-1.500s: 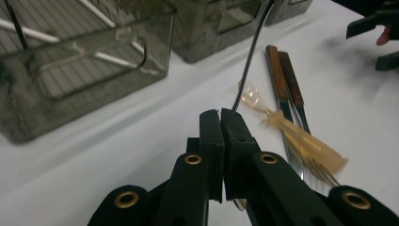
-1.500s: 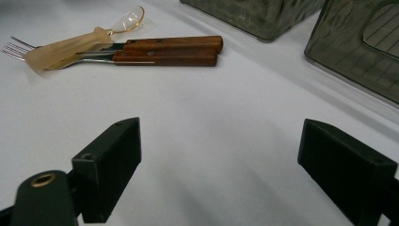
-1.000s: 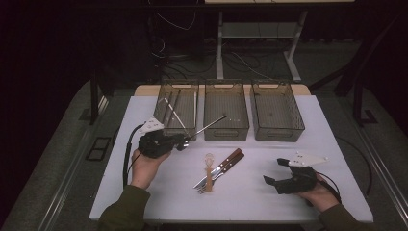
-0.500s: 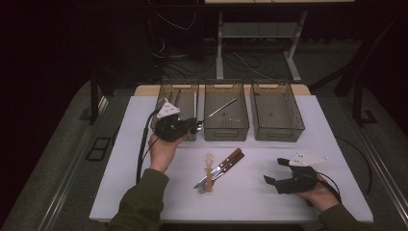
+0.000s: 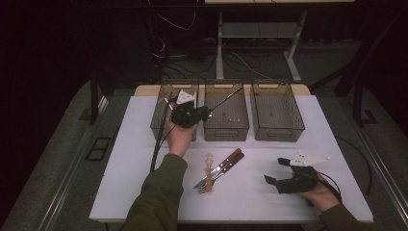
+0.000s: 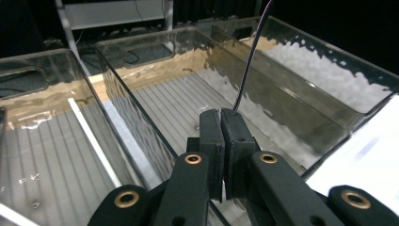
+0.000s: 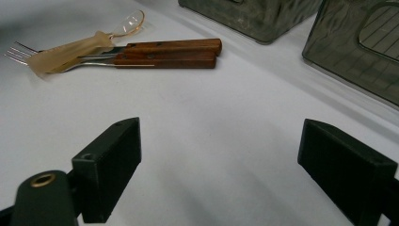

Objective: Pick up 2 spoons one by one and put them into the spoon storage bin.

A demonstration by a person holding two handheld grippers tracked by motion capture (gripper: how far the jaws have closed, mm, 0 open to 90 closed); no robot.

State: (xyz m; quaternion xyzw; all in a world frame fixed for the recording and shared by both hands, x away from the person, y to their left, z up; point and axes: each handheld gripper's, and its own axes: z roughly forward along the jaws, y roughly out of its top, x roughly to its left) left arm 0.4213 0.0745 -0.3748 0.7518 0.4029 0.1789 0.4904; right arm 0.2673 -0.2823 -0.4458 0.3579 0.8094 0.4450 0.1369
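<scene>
My left gripper [image 5: 204,114] [image 6: 221,120] is shut on a thin dark stick [image 5: 226,99] [image 6: 249,56]. It hovers at the wall between the left bin [image 5: 160,107] and the middle bin [image 5: 226,131], and the stick slants up and right over the middle bin [image 6: 188,101]. A white stick [image 6: 91,141] lies in the left bin. My right gripper [image 5: 276,172] [image 7: 221,165] rests open on the white table at the front right, nothing between its jaws.
A third clear bin [image 5: 277,131] stands at the right of the row. Two wooden-handled utensils [image 5: 227,162] [image 7: 164,52] and a translucent plastic spoon [image 5: 209,169] [image 7: 70,51] lie mid-table. The table's front edge [image 5: 231,219] is near the person's sleeve.
The left hand has carried the dark stick away from the person and to the right, from the table in front of the bins to above the left and middle bins. The right gripper stayed put.
</scene>
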